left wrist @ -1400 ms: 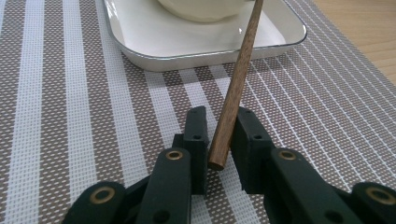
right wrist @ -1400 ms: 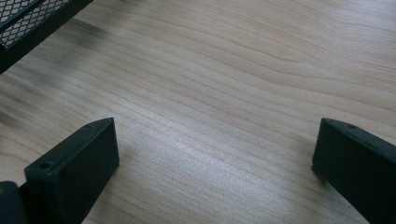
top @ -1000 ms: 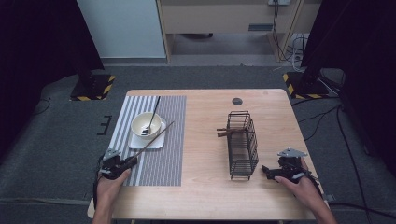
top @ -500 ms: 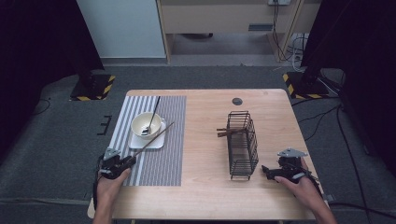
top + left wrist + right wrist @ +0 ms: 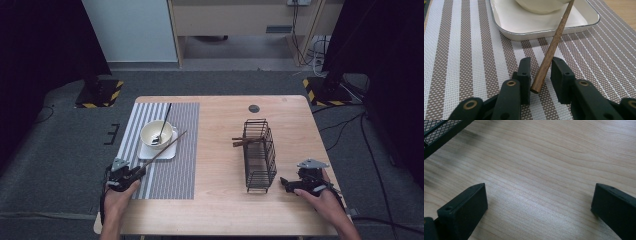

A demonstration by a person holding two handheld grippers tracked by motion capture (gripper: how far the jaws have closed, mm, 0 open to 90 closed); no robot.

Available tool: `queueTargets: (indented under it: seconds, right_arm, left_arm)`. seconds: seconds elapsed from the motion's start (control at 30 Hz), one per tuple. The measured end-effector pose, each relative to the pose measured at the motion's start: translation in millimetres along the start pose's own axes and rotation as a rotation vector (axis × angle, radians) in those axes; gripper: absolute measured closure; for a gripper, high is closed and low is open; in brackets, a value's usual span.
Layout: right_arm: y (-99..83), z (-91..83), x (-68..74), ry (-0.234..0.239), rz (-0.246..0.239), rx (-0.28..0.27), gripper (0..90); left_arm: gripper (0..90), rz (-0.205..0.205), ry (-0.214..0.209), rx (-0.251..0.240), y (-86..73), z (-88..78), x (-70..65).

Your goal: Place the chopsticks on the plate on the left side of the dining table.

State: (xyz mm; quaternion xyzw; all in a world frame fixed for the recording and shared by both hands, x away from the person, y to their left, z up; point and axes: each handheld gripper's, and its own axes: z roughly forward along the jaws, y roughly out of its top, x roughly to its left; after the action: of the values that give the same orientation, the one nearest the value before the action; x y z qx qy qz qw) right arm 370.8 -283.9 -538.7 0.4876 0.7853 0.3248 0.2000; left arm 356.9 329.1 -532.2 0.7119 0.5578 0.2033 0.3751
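We are in a lab or recording studio set up to mimic a dining spot, not a real home. Our wooden bench (image 5: 220, 210) stands alone on grey carpet (image 5: 55, 160), flanked by black stands on yellow-and-black hazard-striped bases (image 5: 98, 95) with cables (image 5: 350, 122) trailing across the floor. Dark curtains (image 5: 40, 40) close off both sides, and a wall socket panel (image 5: 298, 2) sits beyond the bench's far edge.

The placemat (image 5: 469, 50) carries brown and white stripes in a fine woven grid, and on it sit a white tray (image 5: 544, 27) with a thin dark rim and a cream bowl (image 5: 156, 134). The chopstick (image 5: 551, 50) across the tray is dark brown wood. Right of the placemat, the bench (image 5: 220, 200) shows pale wood grain, and the wire basket (image 5: 260, 155) is black.
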Motion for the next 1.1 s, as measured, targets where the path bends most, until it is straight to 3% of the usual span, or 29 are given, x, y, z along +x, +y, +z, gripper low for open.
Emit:
queueTargets:
  seconds: [0.6,0.77,1.1]
  right_arm:
    - [0.0,-0.1,0.0,0.0,0.0,0.0,0.4]
    - [-0.2,0.0,0.0,-0.001,-0.002,0.0,0.4]
    - [-0.2,0.0,0.1,0.001,-0.002,-0.001,0.4]
  left_arm:
    - [64.0,0.005,0.011,-0.017,1.2,0.3,-0.5]
    - [60.0,0.002,0.008,-0.048,3.0,-1.1,-1.4]
    - [50.5,0.071,-0.004,-0.087,11.5,-2.6,-15.2]
